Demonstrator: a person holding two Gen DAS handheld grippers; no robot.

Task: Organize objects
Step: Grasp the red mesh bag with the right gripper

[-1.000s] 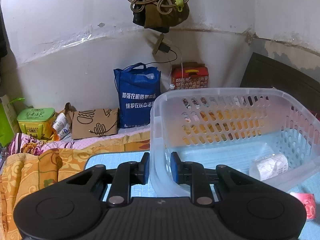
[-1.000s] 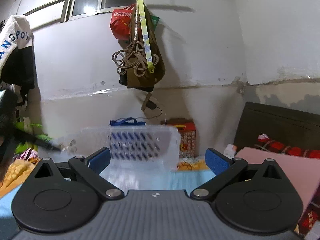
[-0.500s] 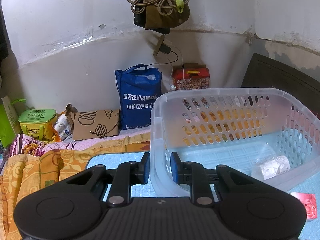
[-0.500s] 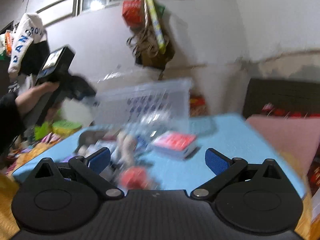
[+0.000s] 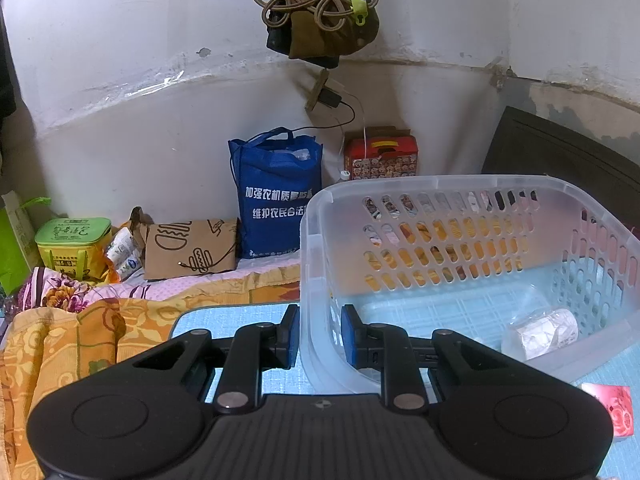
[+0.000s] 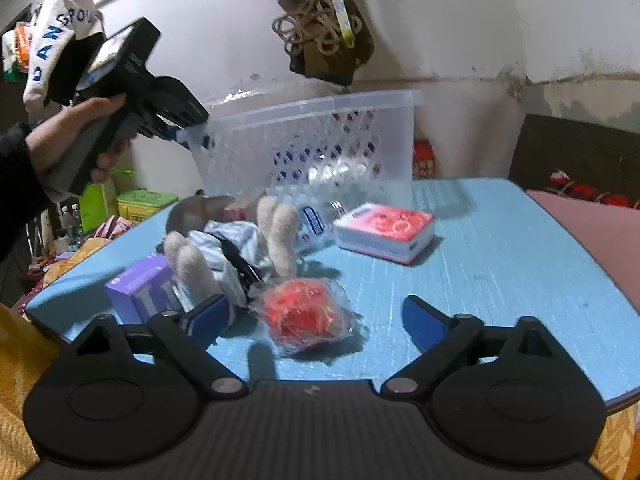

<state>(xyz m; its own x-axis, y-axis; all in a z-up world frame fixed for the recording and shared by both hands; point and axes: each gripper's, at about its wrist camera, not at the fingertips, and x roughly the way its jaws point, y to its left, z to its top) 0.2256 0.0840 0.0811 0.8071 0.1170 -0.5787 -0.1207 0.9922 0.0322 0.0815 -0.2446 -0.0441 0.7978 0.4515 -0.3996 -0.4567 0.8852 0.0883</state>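
While the right gripper (image 6: 314,322) fills the bottom of the right wrist view, its jaws stand wide and have just been closing, with a red item in clear wrap (image 6: 304,314) lying between the blue pads, no pad pressing on it. Just beyond, at centre left, lie a purple box (image 6: 138,290) and a plush toy (image 6: 240,248) with pale limbs raised; a pink-and-white box (image 6: 384,232) rests at centre right, all on the blue counter (image 6: 520,272). Farther back, the clear plastic basket (image 6: 320,148) appears tilted, its corner rim clamped by the left gripper (image 6: 192,136), held by a hand (image 6: 76,132) at upper left. Seen from the left wrist view, the nearly shut jaws of that gripper (image 5: 319,336) pinch the basket (image 5: 460,216) wall at lower centre; a wrapped white roll (image 5: 544,332) lies inside at lower right. A blue bag (image 5: 276,200) stands against the far wall.
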